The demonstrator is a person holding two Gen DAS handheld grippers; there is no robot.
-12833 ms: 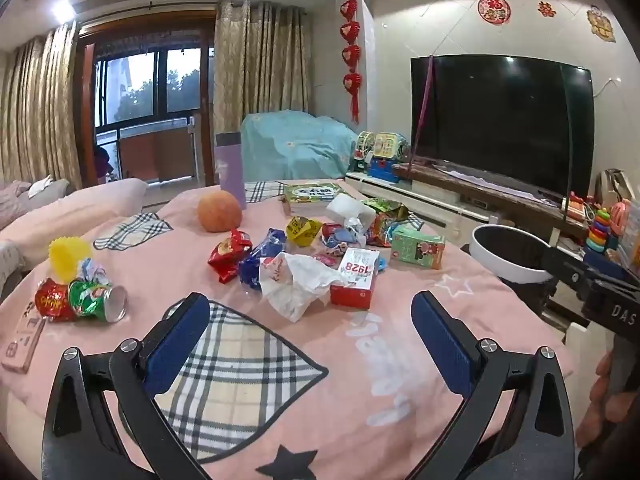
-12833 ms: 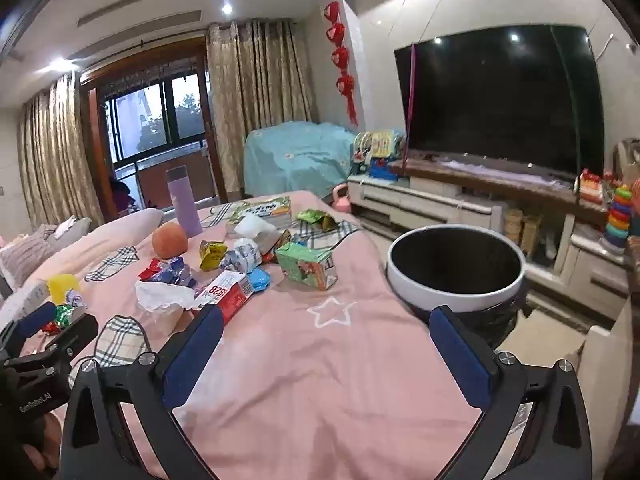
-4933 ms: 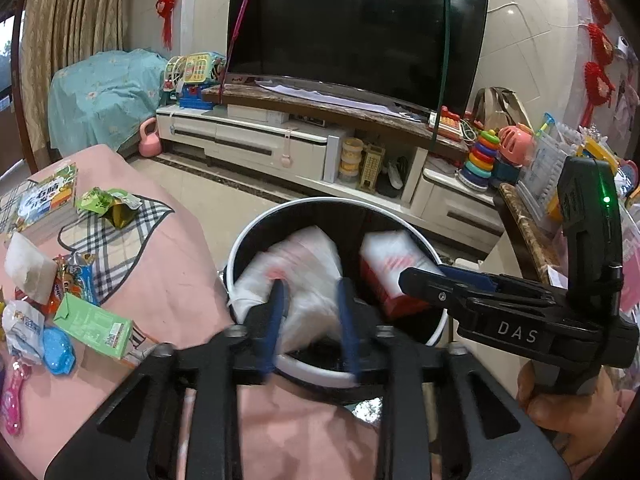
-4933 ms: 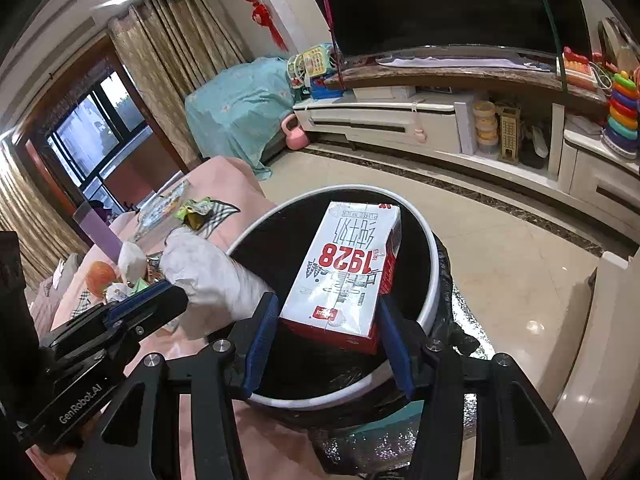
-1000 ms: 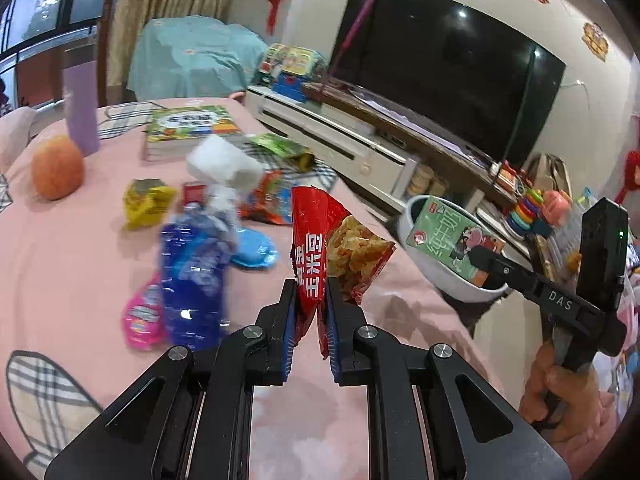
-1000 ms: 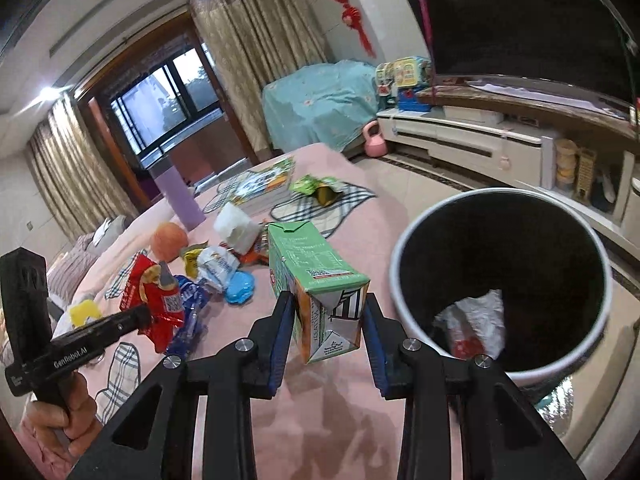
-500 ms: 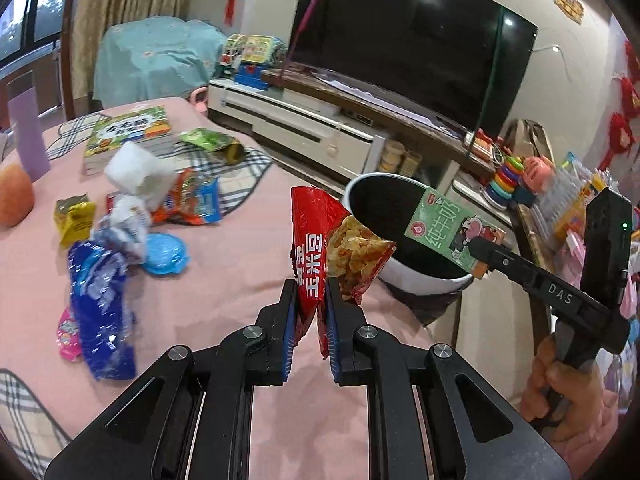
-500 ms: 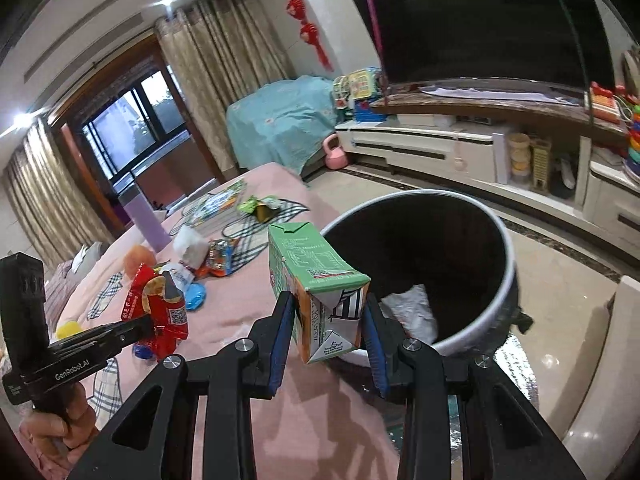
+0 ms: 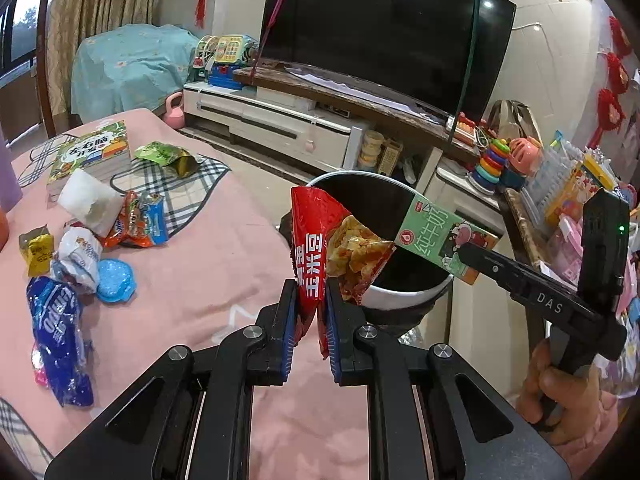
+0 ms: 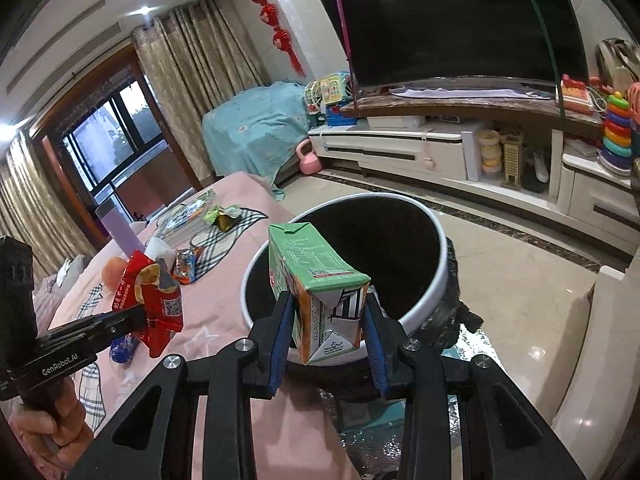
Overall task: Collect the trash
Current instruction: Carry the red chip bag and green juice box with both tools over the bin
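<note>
One bin point(image 9: 408, 298), one milk carton point(image 9: 440, 236), one red snack bag point(image 9: 316, 240), two grippers, one book point(image 9: 92, 152), one television point(image 9: 384, 36).

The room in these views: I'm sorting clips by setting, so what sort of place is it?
Most likely a home living room. A large television stands on a low white media cabinet, curtains hang by a window, and children's toys such as a stacking-ring toy sit on the cabinet.
</note>
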